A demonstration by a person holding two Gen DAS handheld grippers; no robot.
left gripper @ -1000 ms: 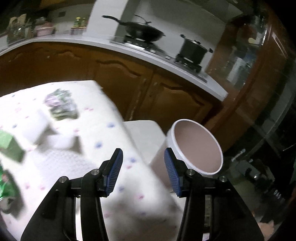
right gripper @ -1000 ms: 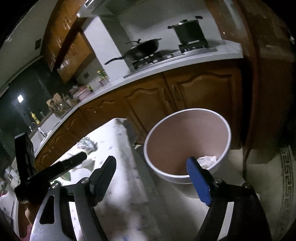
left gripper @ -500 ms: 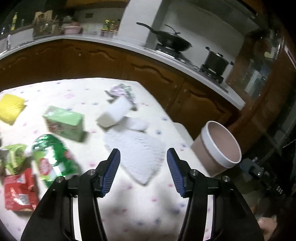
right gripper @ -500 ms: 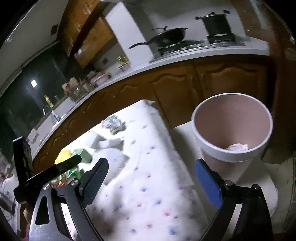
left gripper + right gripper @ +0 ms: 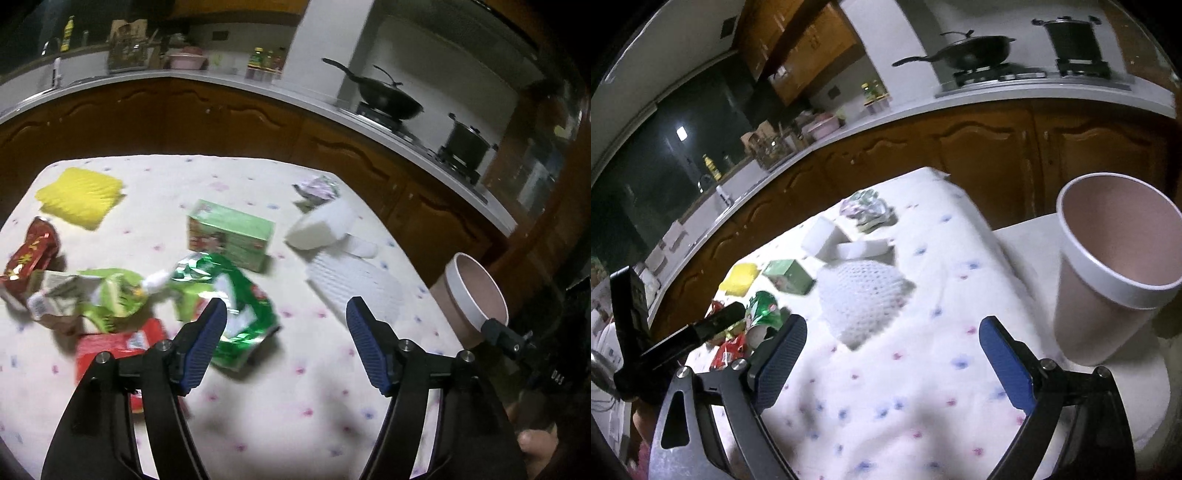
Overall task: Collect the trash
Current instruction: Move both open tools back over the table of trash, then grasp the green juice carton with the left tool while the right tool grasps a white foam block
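Observation:
Trash lies on a table with a white dotted cloth: a green foil bag, a green box, a red packet, a light green wrapper, a red wrapper, a yellow sponge, white foam blocks, a white net sleeve and a crumpled wrapper. A pink bin with a white rim stands beside the table on the right. My left gripper is open and empty above the green bag's right side. My right gripper is open and empty above the cloth, left of the bin.
A brown cabinet run with a white counter curves behind the table, bearing a wok and a black pot. The bin stands on a white stool. The left gripper's body shows at the left of the right wrist view.
Both grippers have swung left, away from the bin and over the table. The trash pile has come into the left wrist view. Both stay open and empty.

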